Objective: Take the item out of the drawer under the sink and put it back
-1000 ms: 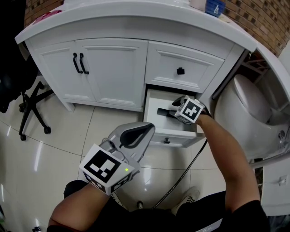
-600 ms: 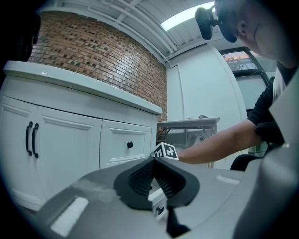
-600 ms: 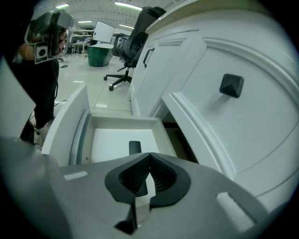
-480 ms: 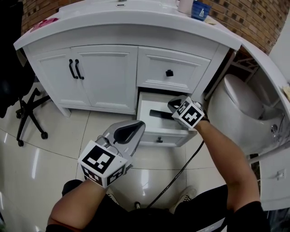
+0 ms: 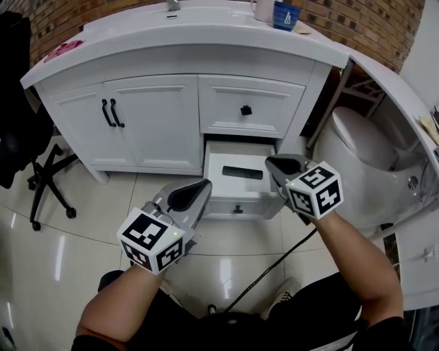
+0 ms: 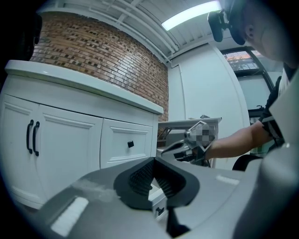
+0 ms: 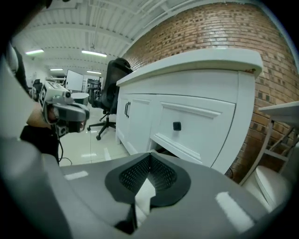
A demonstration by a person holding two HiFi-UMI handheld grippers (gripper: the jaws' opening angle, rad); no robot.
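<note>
The lower drawer (image 5: 236, 195) under the sink counter stands pulled out. A flat black item (image 5: 242, 173) lies inside it on the white bottom. My right gripper (image 5: 276, 163) hovers just right of the drawer, pulled back from it, shut and empty. My left gripper (image 5: 197, 190) hangs at the drawer's left front corner, also shut with nothing in it. In the left gripper view the closed jaws (image 6: 153, 163) point at the upper drawer knob (image 6: 130, 144), with the right gripper (image 6: 187, 148) beyond. The right gripper view shows its jaws (image 7: 149, 159) closed below the upper drawer (image 7: 187, 128).
A white cabinet with two black door handles (image 5: 110, 113) fills the left. A black office chair (image 5: 38, 161) stands at the far left, a toilet (image 5: 360, 161) at the right. Cups (image 5: 273, 11) sit on the counter. A black cable (image 5: 274, 260) runs across the glossy tile floor.
My right gripper has drawn back out of the drawer towards me and shut, leaving the black item lying inside. The left gripper has shifted a little forward.
</note>
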